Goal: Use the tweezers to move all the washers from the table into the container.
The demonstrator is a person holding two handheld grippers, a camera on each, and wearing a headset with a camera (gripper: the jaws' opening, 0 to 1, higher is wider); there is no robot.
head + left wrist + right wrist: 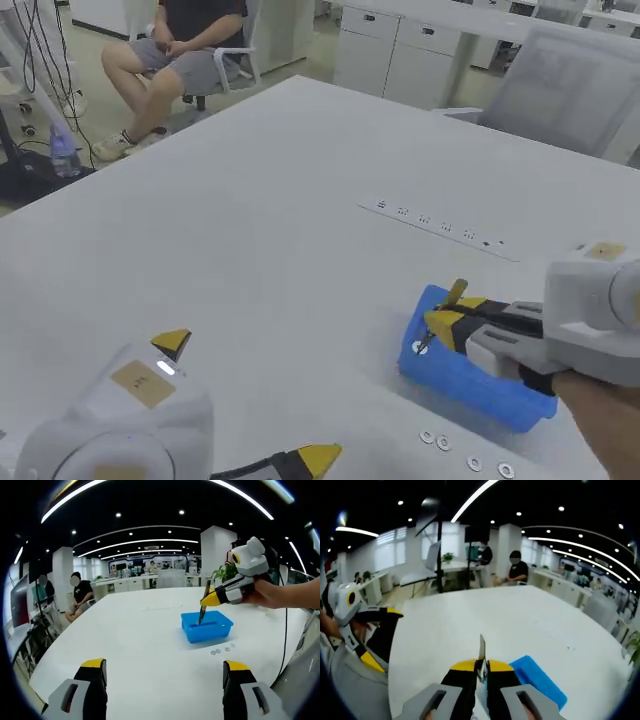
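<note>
Head view: right claw (440, 325) clamped on tweezers (457, 293), tips down in container (480, 390). Washers (443, 441) on bench (250, 250) just beside container's near edge, nearer right claw.
Left gripper view: left claw (164, 667) open, well apart.
Right gripper view: tweezers between closed jaws.

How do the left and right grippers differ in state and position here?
The left gripper is open and holds nothing; the right gripper is shut on the tweezers. The left gripper hangs over bare table, while the right gripper is at the blue container, tweezers tip pointing down into it. Both have yellow-tipped jaws.
</note>
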